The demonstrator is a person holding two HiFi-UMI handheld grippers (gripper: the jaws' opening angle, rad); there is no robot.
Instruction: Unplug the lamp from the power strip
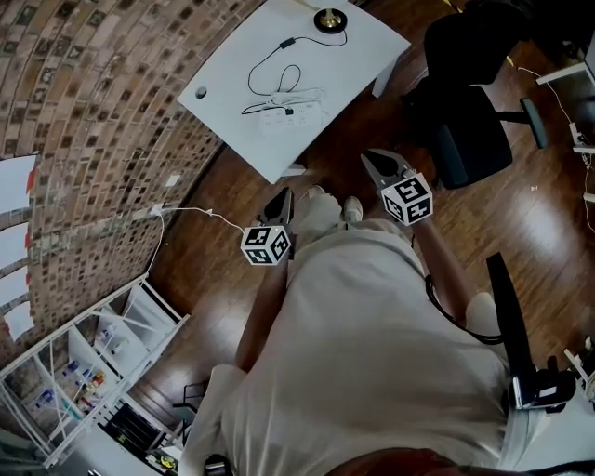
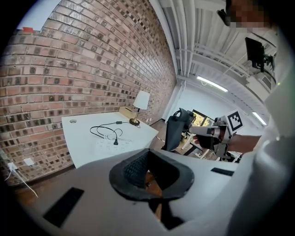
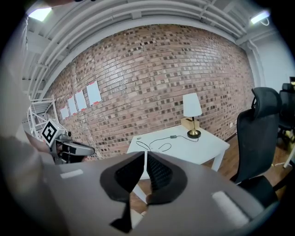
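Note:
A white table (image 1: pixel 279 65) stands against the brick wall, well ahead of both grippers. On it lie a white power strip (image 1: pixel 293 116) with a black plug (image 1: pixel 289 112) in it, and a looped black cable (image 1: pixel 279 79) that runs to the brass lamp base (image 1: pixel 327 19). The lamp (image 2: pixel 141 101) with its white shade also shows in the right gripper view (image 3: pixel 191 105). My left gripper (image 1: pixel 279 206) and right gripper (image 1: pixel 376 163) hang over the wooden floor, short of the table. Both are shut with nothing held. Their jaws (image 2: pixel 147 152) (image 3: pixel 146 154) point toward the table.
A black office chair (image 1: pixel 474 130) stands right of the table. A white wire shelf (image 1: pixel 93 372) sits by the brick wall (image 1: pixel 93 121) at lower left. A white cord (image 1: pixel 200 212) runs from a wall socket across the floor. Papers (image 3: pixel 87 97) hang on the wall.

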